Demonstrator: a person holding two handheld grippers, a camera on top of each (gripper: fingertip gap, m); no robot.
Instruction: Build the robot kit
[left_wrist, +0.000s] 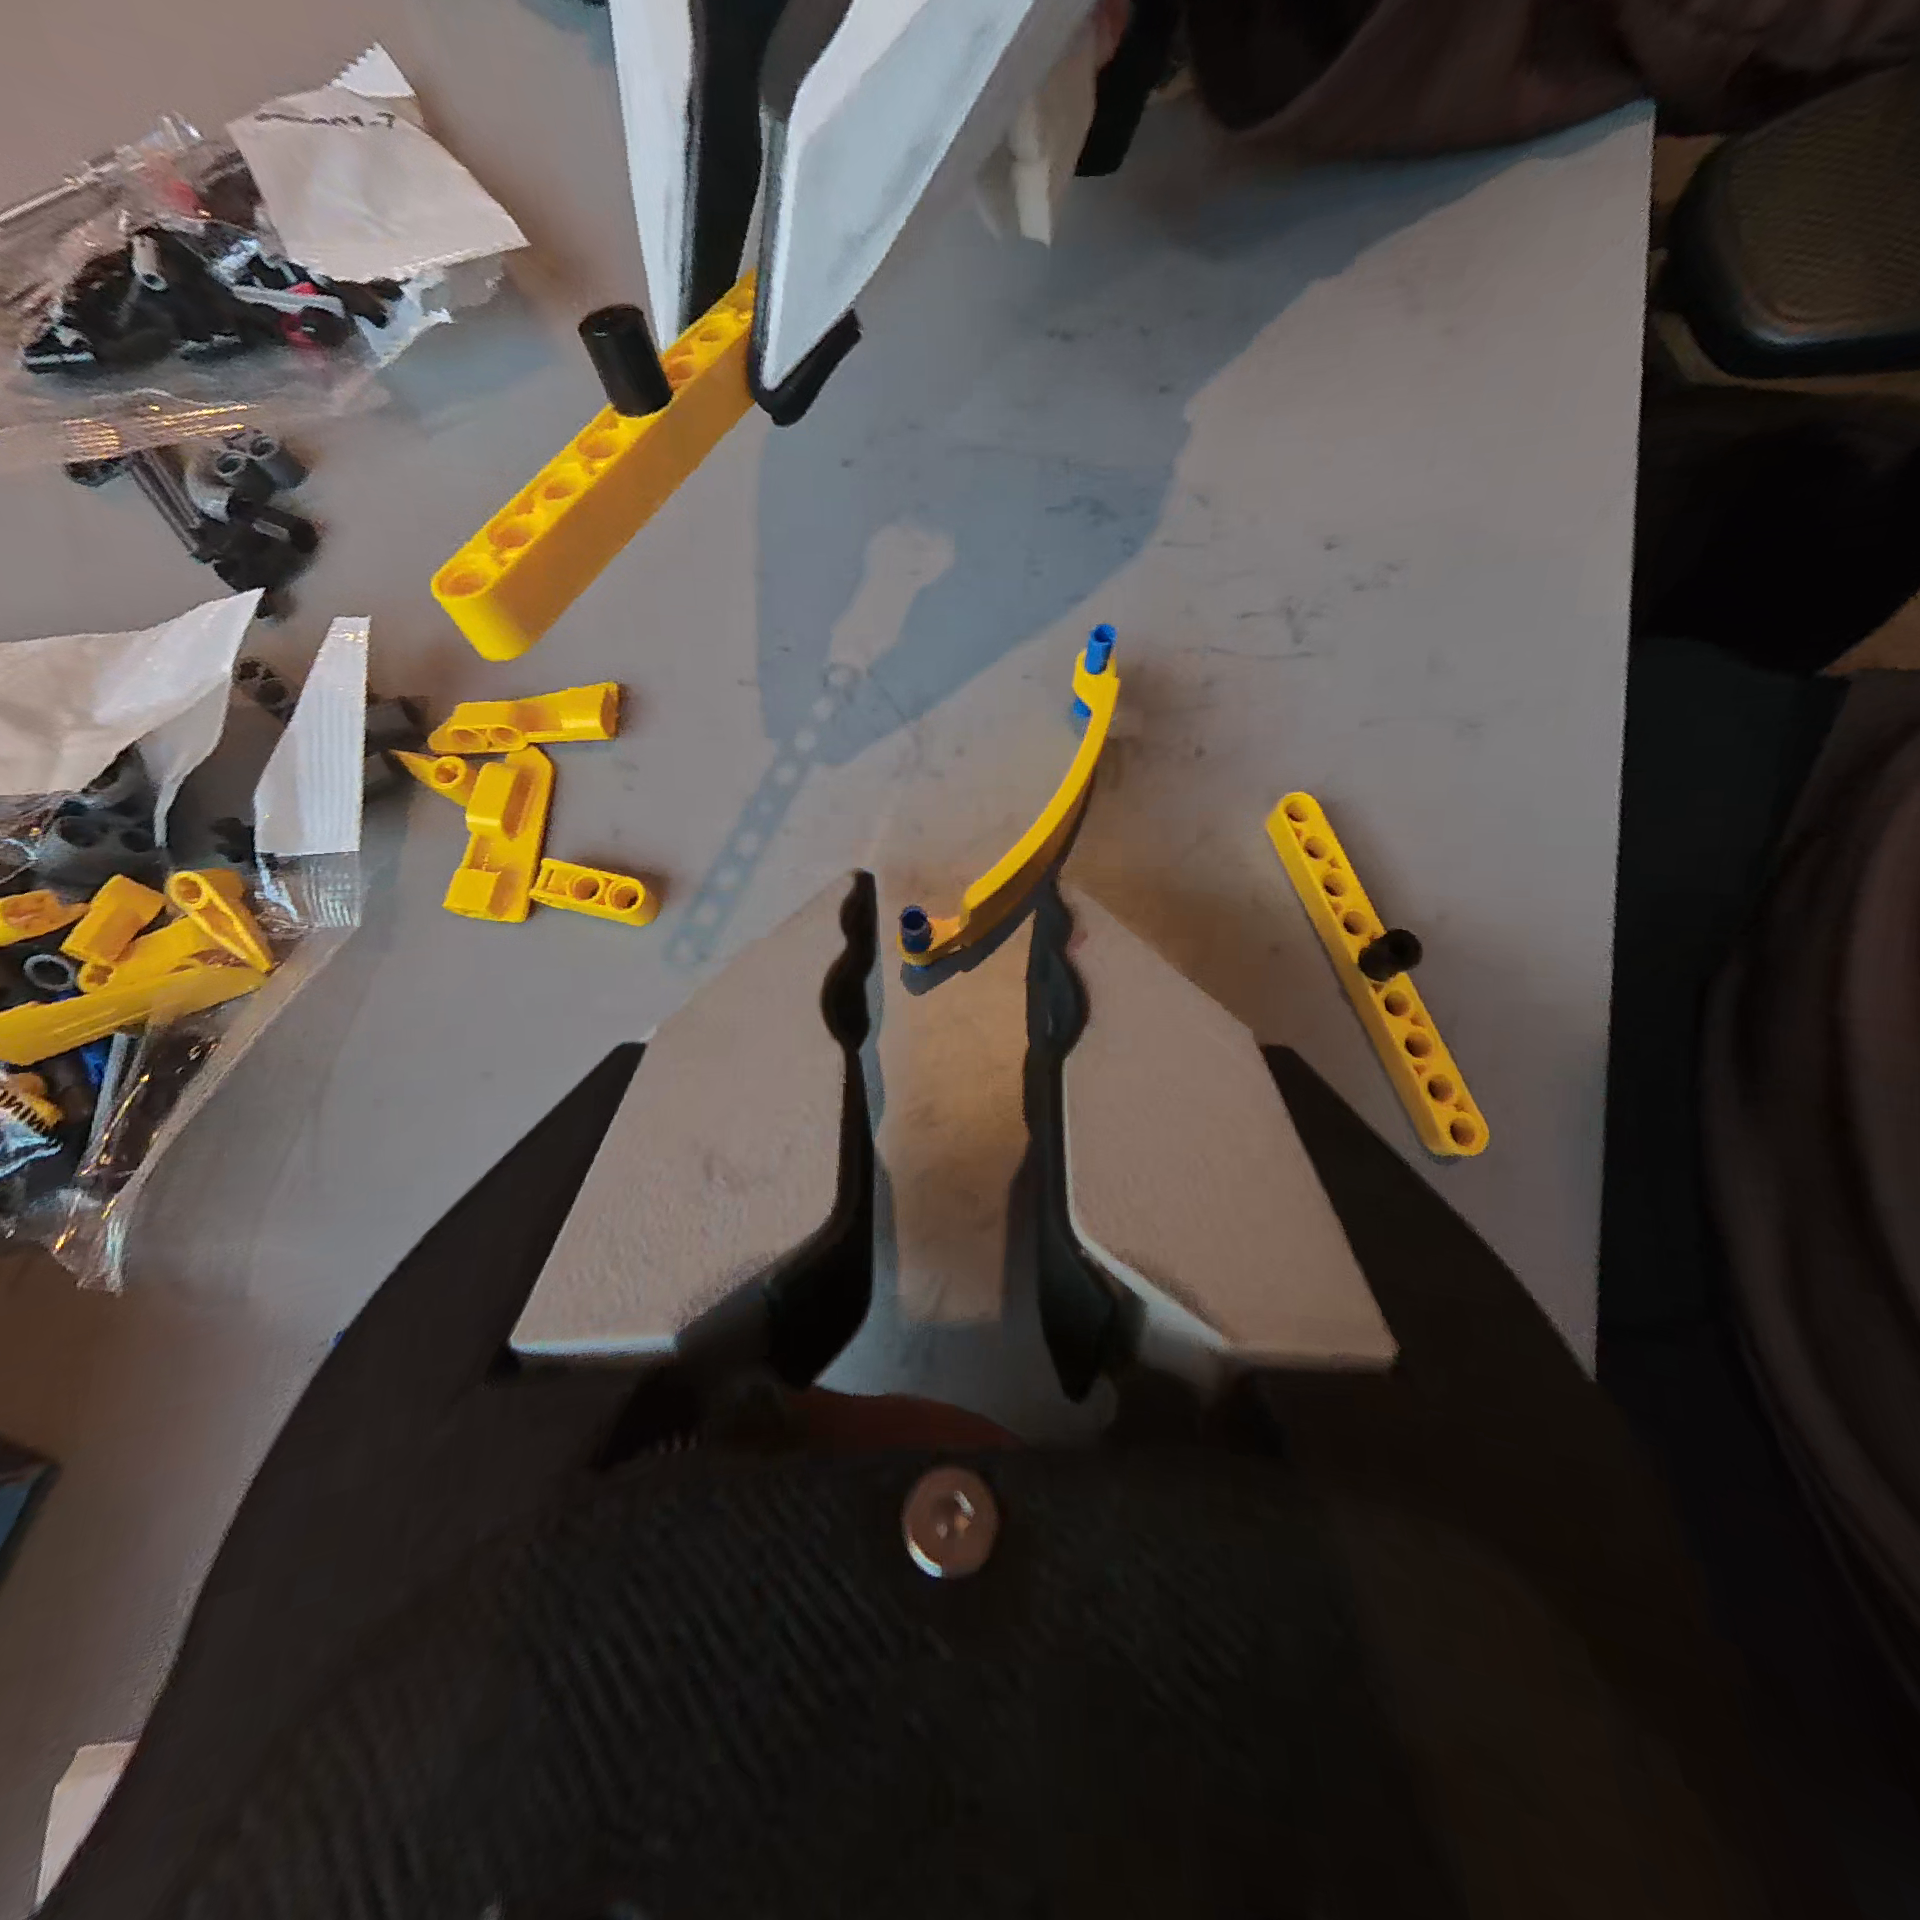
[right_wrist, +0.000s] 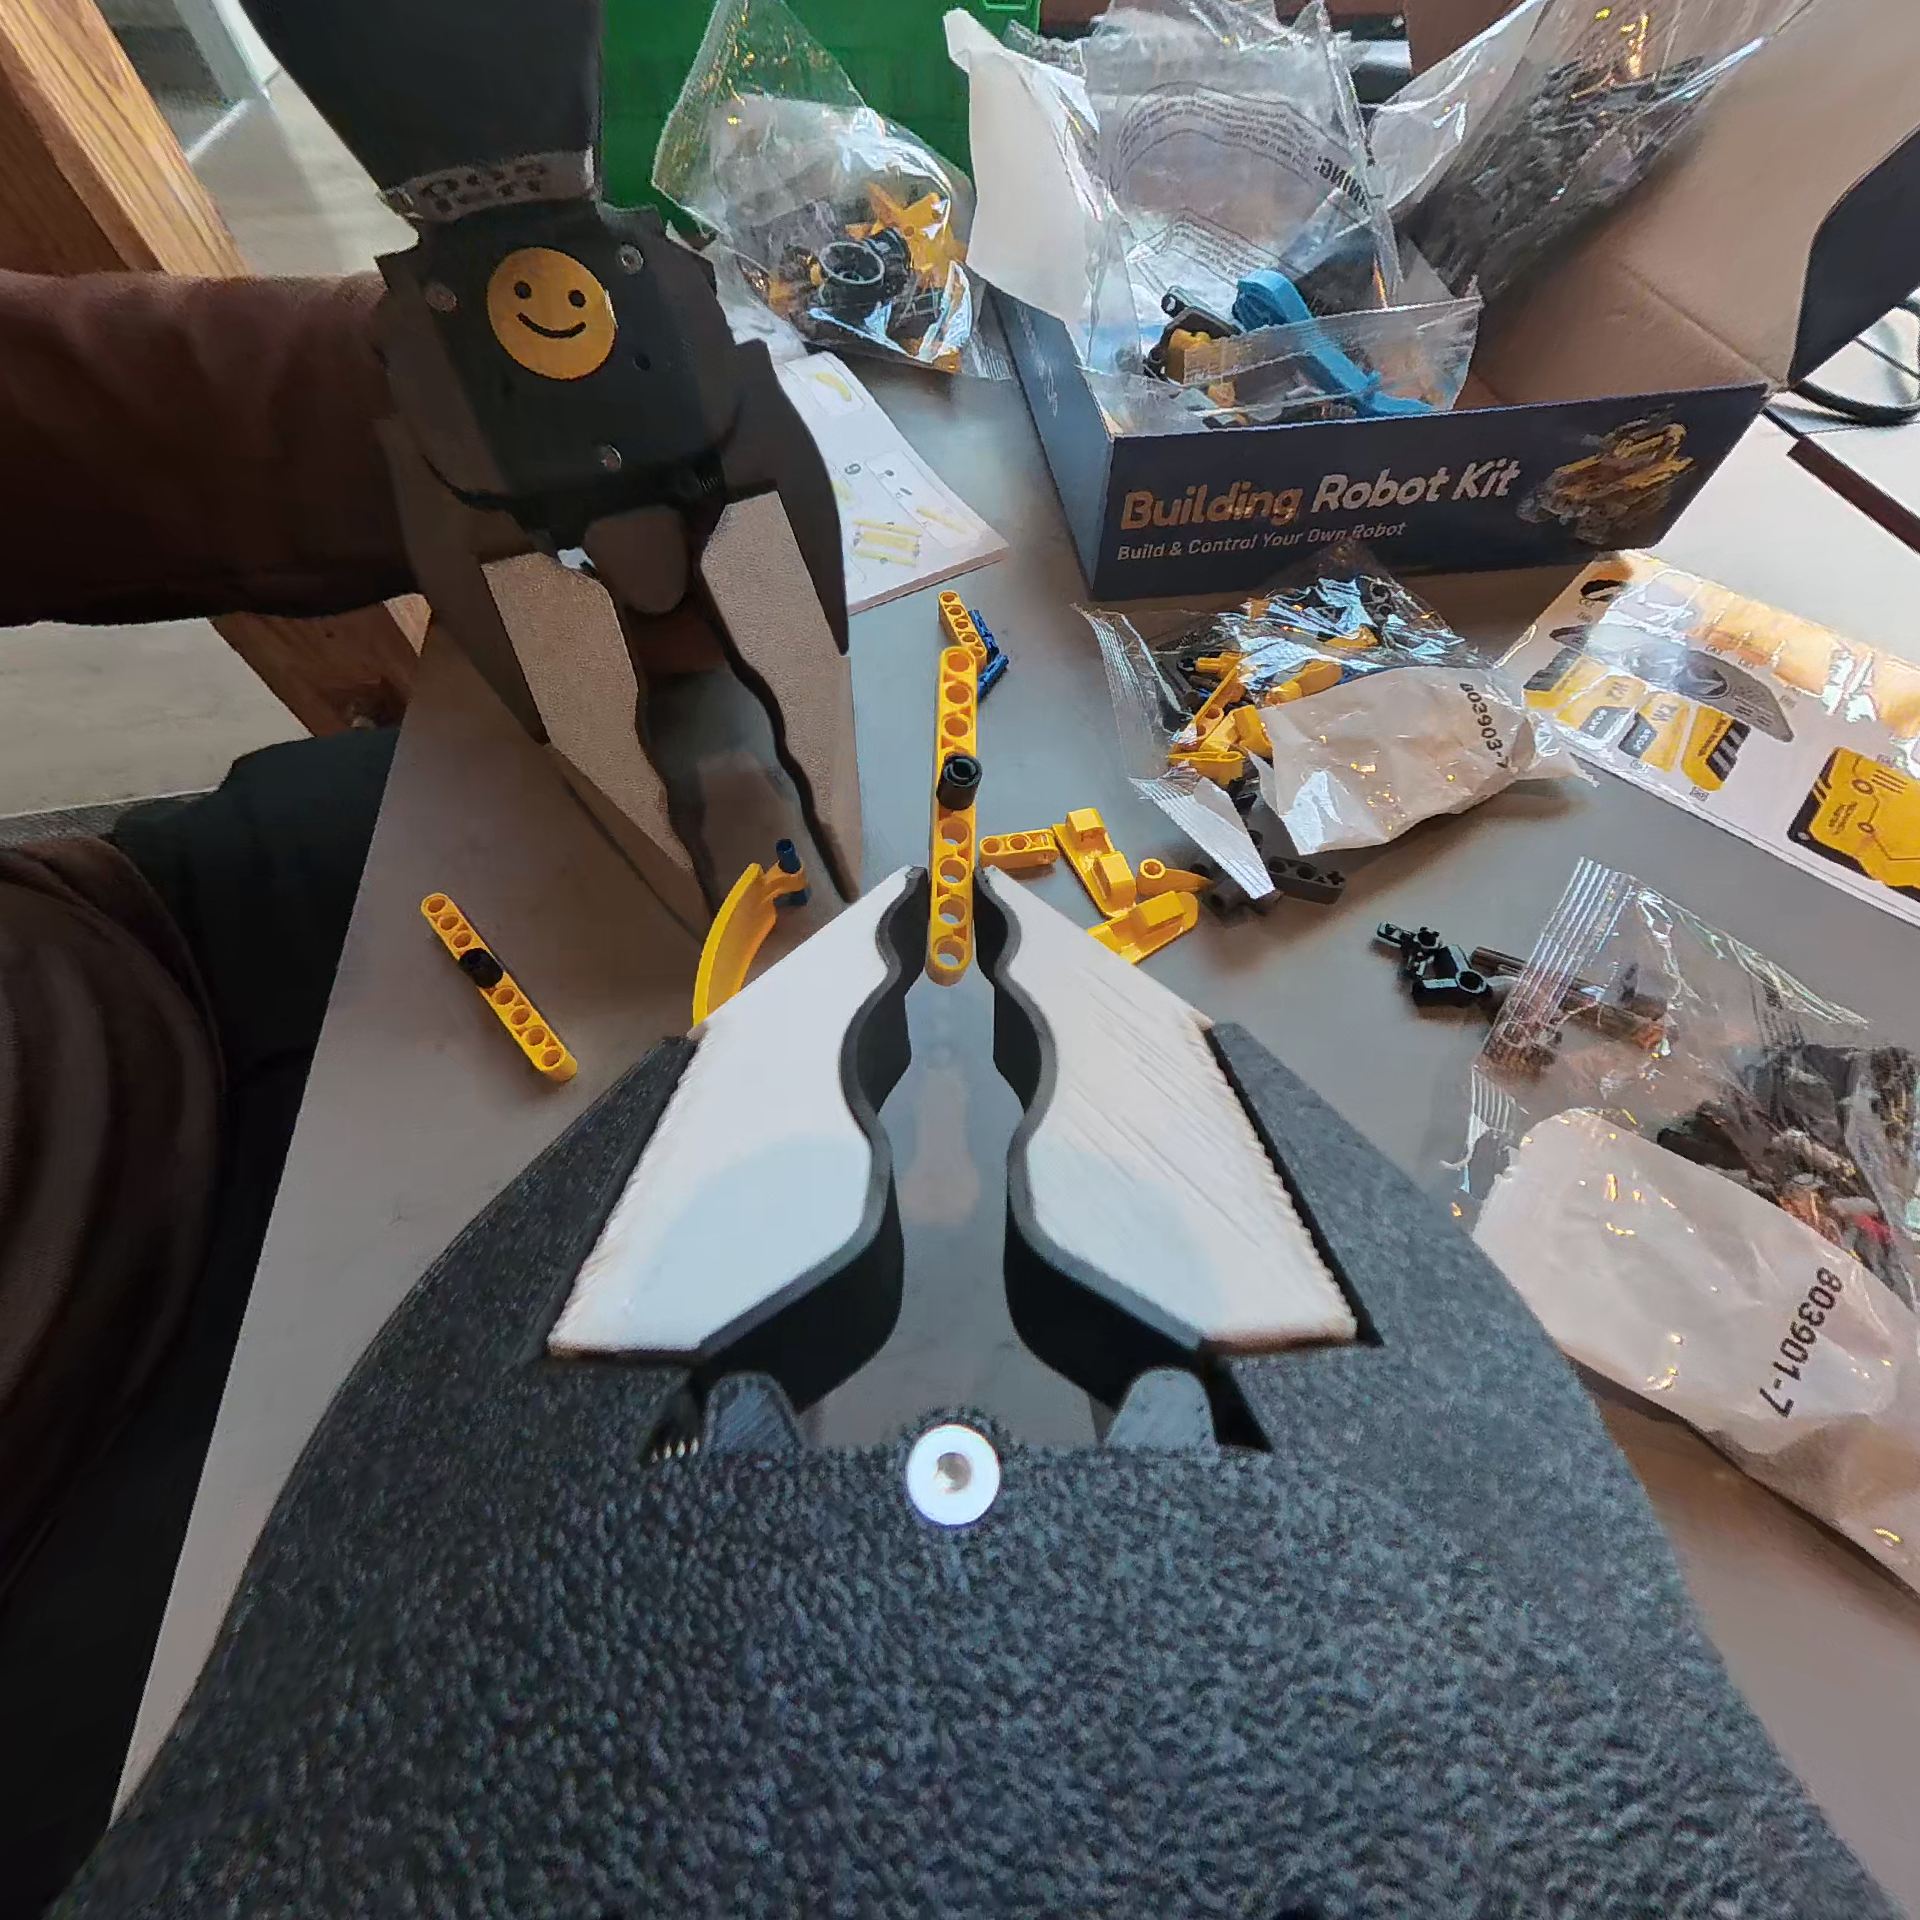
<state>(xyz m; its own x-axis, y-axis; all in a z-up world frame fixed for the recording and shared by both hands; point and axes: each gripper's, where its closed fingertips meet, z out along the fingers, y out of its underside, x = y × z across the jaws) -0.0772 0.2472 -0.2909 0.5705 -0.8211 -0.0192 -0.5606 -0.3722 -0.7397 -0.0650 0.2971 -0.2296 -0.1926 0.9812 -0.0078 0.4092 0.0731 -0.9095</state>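
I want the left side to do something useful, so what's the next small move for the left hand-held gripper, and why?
Probably close the left hand-held gripper on the curved yellow piece. Its jaws stand open with that piece's near end between the fingertips, and the right hand-held gripper has the long yellow beam clamped at its end.

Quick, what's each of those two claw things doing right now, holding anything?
Left gripper: jaws open, empty, around the curved yellow piece.
Right gripper: jaws shut on the long yellow beam.
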